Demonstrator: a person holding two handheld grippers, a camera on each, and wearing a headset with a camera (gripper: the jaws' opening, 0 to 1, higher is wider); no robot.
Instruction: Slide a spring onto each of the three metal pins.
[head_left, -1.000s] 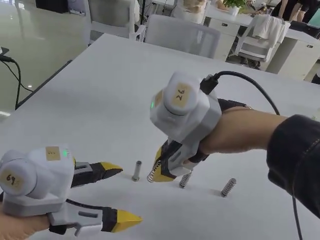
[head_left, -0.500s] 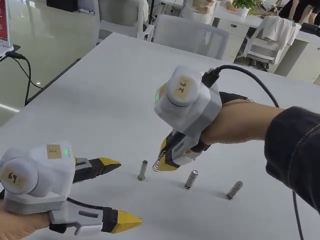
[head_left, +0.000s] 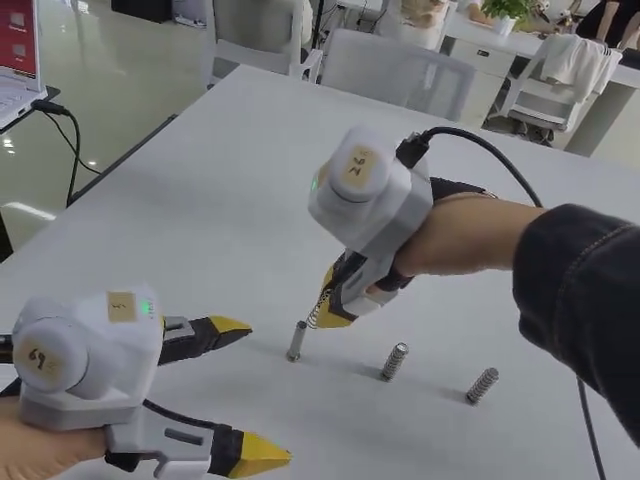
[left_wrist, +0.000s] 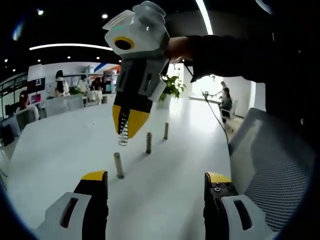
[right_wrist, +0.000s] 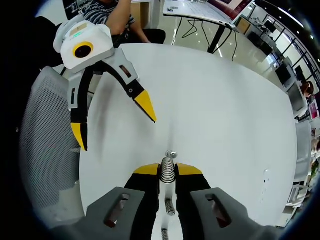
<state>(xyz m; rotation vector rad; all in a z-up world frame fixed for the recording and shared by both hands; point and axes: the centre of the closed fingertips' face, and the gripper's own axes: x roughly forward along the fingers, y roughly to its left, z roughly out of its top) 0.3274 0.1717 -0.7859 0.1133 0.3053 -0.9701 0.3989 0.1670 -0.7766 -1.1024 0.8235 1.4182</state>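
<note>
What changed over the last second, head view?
The right gripper, shut on the spring, rose and brought the spring's lower end from beside the bare pin up near its top. Left gripper stayed open and idle; the two sprung pins unchanged.

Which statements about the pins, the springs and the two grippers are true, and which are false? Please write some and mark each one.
1. The right gripper is shut on a spring. True.
2. All three pins carry springs. False: the bare pin has none; the middle pin and the last pin carry one each.
3. The left gripper is open and holds nothing. True.
4. The held spring sits fully on the bare pin. False: it hangs just above it.
</note>
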